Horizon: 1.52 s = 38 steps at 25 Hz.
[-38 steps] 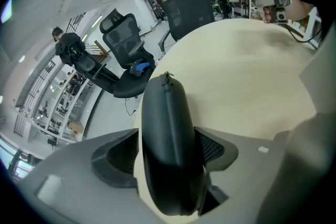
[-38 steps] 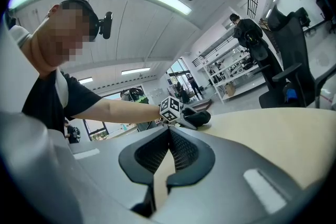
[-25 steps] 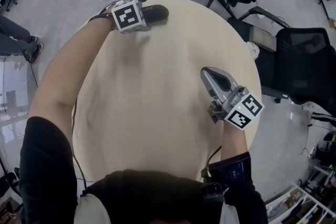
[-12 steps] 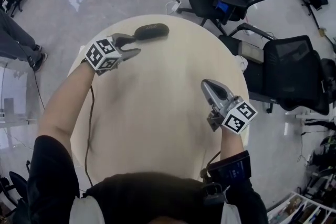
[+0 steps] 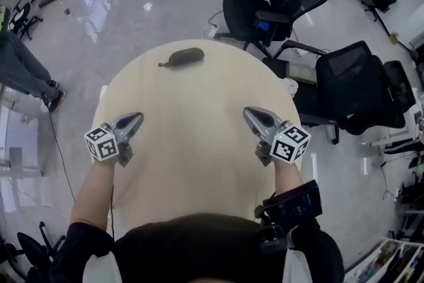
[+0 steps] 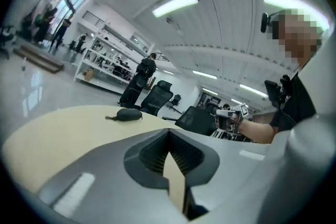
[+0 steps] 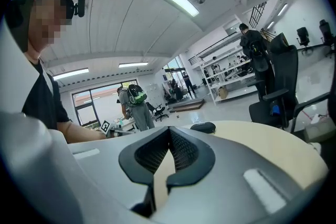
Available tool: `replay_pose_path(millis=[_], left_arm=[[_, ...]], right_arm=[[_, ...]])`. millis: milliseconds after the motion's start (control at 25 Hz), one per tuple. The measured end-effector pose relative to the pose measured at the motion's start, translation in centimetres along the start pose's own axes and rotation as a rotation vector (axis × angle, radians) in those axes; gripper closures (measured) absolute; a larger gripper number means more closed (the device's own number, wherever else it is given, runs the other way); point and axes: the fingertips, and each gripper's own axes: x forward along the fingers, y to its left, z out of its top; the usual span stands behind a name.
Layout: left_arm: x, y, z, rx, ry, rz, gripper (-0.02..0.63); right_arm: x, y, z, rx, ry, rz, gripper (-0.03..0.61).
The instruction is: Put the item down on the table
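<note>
- Pouch (image 5: pixel 182 57), dark and oval with a short tab at its left end, lies flat on the round pale table (image 5: pixel 192 162) near the far edge. It is well apart from both grippers and nothing touches it.
- Left gripper (image 5: pixel 134 118) hovers over the table's near left part, its marker cube (image 5: pixel 101 142) toward the person. Its jaws have just been closing and now meet tip to tip with nothing between them. In the left gripper view the pouch (image 6: pixel 127 114) sits far ahead, left of the closed tips.
- Right gripper (image 5: pixel 248 113) hovers over the near right part of the table. Its jaws are pressed together at the tips and hold nothing. In the right gripper view the pouch (image 7: pixel 202 127) lies far ahead, just right of them.
- Black office chairs (image 5: pixel 271 3) stand on the glossy floor beyond the table's right side.
</note>
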Motion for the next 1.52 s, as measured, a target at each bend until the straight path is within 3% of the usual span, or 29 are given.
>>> replay_pose_path(millis=[160,360,720,920,1280,1520], left_arm=[[-4.1,-4.8,-5.0,-0.178,-0.065,0.029,0.615],[-6.1,-12.9,-7.6,-0.247,-0.048,0.034,0.615],[-7.7,-25.5,-5.3,-0.184,-0.126,0.012,0.615],[-9.9,-30.1,-2.8,-0.108,-0.181,-0.096,0.615],[-24.0,-31.2,0.9,-0.034,-0.295,-0.264,0.615],[-33.0,-29.3,1.4,-0.026,-0.325,-0.237,0.615]], right_arm=[[-1.8,1.4,0.3,-0.001,-0.001,0.019,0.565],[-4.6,2.9,0.2,0.020,-0.005,0.053,0.565],[-7.6,10.6,-0.4,0.004,0.039,0.227,0.565],[-9.8,15.4,-2.1,0.043,0.054,0.224,0.565],[-11.2,29.0,-5.1,0.013,0.036,0.100,0.565],[-10.4,36.3,-5.5,-0.015,0.052,0.078,0.565]])
